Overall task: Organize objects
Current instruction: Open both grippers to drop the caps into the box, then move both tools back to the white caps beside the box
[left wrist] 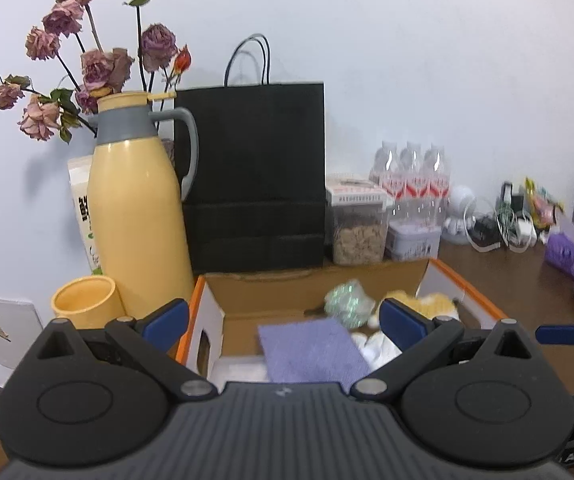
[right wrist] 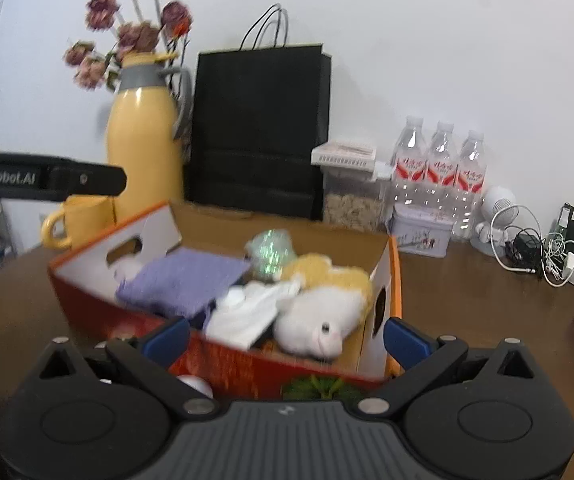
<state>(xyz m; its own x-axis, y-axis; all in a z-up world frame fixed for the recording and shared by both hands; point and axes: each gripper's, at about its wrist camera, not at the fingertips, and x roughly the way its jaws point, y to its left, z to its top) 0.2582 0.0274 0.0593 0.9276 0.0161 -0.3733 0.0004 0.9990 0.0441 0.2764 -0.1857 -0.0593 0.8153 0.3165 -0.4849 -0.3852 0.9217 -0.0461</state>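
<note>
An orange-edged cardboard box (left wrist: 215, 312) (right wrist: 87, 280) stands on the brown table. It holds a purple cloth (left wrist: 311, 352) (right wrist: 183, 284), a white cloth (right wrist: 247, 312), a white plush toy (right wrist: 319, 324), a yellow plush (right wrist: 327, 270) and a shiny green-wrapped ball (left wrist: 347, 298) (right wrist: 271, 250). My left gripper (left wrist: 285, 322) is open and empty just above the box's near side. My right gripper (right wrist: 287, 338) is open and empty at the box's near wall. The right gripper shows at the edge of the left wrist view (left wrist: 563, 334).
A yellow thermos jug (left wrist: 135, 208) (right wrist: 143, 144), yellow mug (left wrist: 87, 300) (right wrist: 71, 220), dried roses (left wrist: 87, 60) and black paper bag (left wrist: 255, 176) (right wrist: 259, 128) stand behind the box. Food jar (right wrist: 351, 192), tin (right wrist: 423, 234), water bottles (right wrist: 439, 172) and cables (right wrist: 543, 252) lie to the right.
</note>
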